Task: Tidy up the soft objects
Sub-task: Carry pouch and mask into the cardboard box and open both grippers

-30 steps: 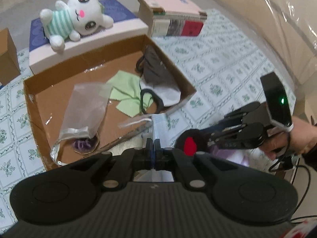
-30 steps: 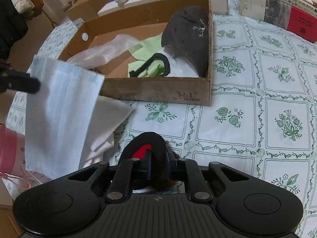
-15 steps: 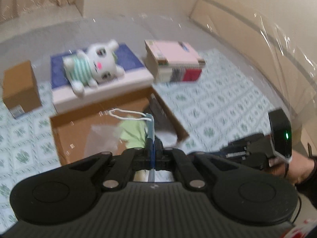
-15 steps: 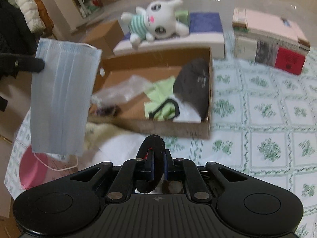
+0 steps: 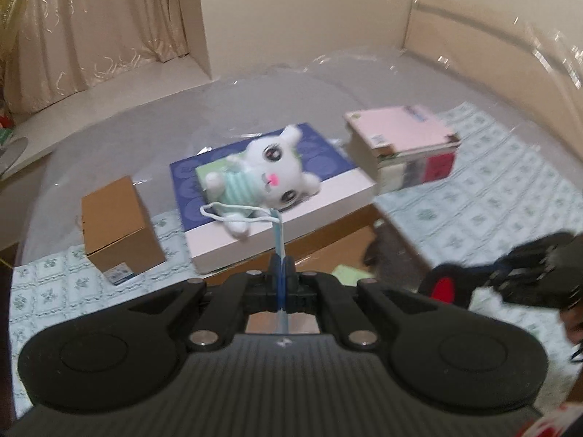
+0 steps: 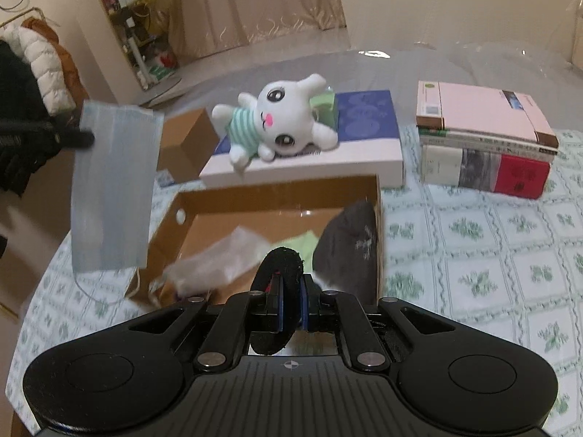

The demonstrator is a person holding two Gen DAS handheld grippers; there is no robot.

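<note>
Two grippers are loaded at once. The left gripper (image 5: 280, 267) is clamped on the edge of a blue mask (image 6: 113, 189), which is seen edge-on between its jaws in the left view and hanging flat in the air, out to the left, in the right view. The right gripper (image 6: 288, 302) is clamped on a round black pad (image 6: 278, 300) with a red patch, held upright between its jaws.

Just ahead of and below the right gripper an open carton (image 6: 277, 191) is seen, with a clear bag (image 6: 215, 258), a green cloth (image 6: 304, 242) and a dark cap (image 6: 346, 251) already inside. The step in hand is judged to be carrying both soft items over the carton and dropping them in.

For a clean drop, the mask should be brought fully over the carton's near-left wall before the jaws are parted, since it hangs low and its ear loop (image 5: 233, 213) trails; the loop could be caught on the cardboard rim. The pad is best released over bare floor beside the bag.

Beyond the carton, a plush bunny (image 6: 280, 123) is laid on a flat white box (image 6: 364, 153). A book stack (image 6: 484, 138) is set to the far right and a small brown box (image 5: 116, 225) to the far left. None of these is judged to block the path.
</note>
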